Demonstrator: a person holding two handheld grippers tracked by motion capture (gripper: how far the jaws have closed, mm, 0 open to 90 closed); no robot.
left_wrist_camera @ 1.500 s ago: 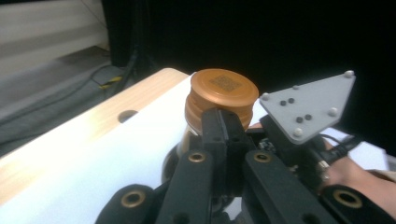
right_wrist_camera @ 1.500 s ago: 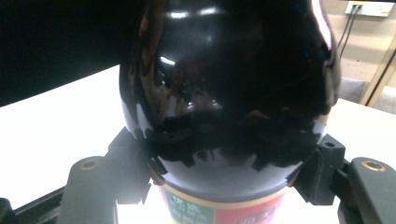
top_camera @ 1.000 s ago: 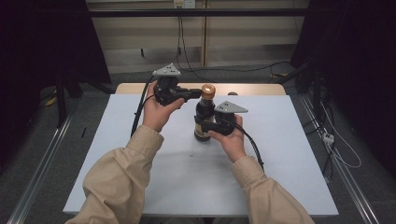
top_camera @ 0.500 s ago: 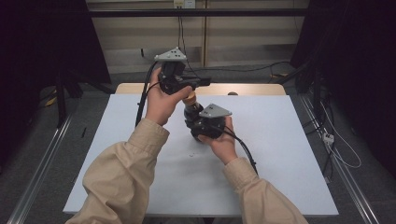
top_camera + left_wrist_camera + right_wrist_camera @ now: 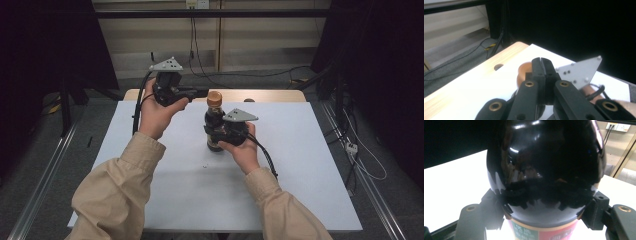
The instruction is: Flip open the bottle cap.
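Right claw (image 5: pixel 216 131) pinches the dark sauce bottle (image 5: pixel 215 125) upright; left claw (image 5: pixel 202 92), pressed together, should spread before gripping the brown cap (image 5: pixel 214 98).

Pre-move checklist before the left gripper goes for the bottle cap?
1. Right gripper clamped on the dark bottle: ok, jaws on both sides of its body in the right gripper view.
2. Bottle upright on the white table: ok.
3. Cap on and exposed: ok.
4. Left gripper open to take the cap: not ok, jaws shut.
5. Left gripper lined up with the cap: ok, just beside it at cap height.
6. Cap tightness: cannot tell.
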